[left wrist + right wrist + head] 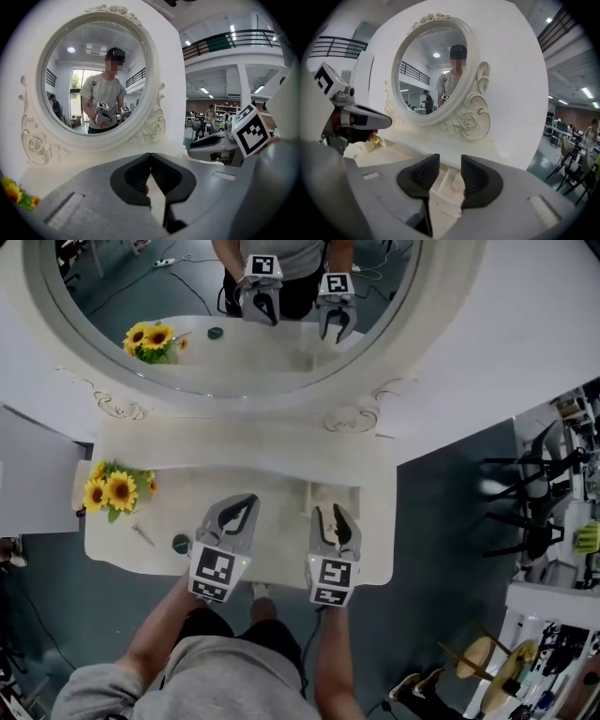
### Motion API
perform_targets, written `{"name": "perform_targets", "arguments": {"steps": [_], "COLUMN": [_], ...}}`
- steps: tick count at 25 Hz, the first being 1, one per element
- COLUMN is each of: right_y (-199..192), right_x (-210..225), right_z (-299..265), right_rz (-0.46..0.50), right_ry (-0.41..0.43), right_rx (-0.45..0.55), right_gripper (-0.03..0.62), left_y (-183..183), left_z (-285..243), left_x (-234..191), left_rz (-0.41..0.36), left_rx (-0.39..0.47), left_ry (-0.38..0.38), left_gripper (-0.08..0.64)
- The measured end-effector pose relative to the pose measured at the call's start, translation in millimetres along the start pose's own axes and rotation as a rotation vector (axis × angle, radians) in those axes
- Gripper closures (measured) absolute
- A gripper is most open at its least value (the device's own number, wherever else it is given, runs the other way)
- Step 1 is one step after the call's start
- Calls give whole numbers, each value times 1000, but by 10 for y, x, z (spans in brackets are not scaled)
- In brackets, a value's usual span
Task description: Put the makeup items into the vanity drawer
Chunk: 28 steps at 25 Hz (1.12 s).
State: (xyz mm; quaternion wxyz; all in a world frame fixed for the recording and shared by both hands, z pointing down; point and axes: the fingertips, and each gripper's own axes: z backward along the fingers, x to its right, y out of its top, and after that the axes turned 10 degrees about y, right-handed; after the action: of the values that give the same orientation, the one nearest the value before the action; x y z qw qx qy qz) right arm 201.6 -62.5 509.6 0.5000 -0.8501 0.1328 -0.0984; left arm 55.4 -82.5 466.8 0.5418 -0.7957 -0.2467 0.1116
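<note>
left gripper (pixel 247 502), right gripper (pixel 335 513) over open drawer (pixel 336 492), sunflowers (pixel 112 489), dark jar (pixel 181 543) nearby

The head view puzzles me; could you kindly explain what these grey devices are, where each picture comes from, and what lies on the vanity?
A person holds a grasping tool in each hand. The head view looks down from the person's head; the other two cameras ride on the tools, looking along their jaws. The left tool has its jaws together, holding nothing; the right tool is open and empty, a small cream drawer showing between its jaws. On the vanity are sunflowers, a small dark round item and a thin stick-like item. The mirror reflects both tools.
</note>
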Motion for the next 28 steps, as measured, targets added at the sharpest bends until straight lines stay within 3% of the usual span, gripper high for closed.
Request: {"name": "perform_targets", "arguments": {"steps": [9,16,21,28], "right_y": [723,1167,1345,1429], "right_x": [-275,-484,-597,-689], "right_z": [299,496,599,608], "right_rz": [51,108,117,135], "right_ry": [8,3,-10,10], "right_rx": [146,248,305,322], "right_gripper": [446,495,588,588], "left_y": [543,761,845,891], "left_z": [345,582,693,755], "left_x": [-281,-453,-500,-537], "left_rz": [-3,-18,-25,-29], "left_rx": [111,171,197,218], "left_ry": [63,100,113,131], "left_gripper": [549,549,549,549]}}
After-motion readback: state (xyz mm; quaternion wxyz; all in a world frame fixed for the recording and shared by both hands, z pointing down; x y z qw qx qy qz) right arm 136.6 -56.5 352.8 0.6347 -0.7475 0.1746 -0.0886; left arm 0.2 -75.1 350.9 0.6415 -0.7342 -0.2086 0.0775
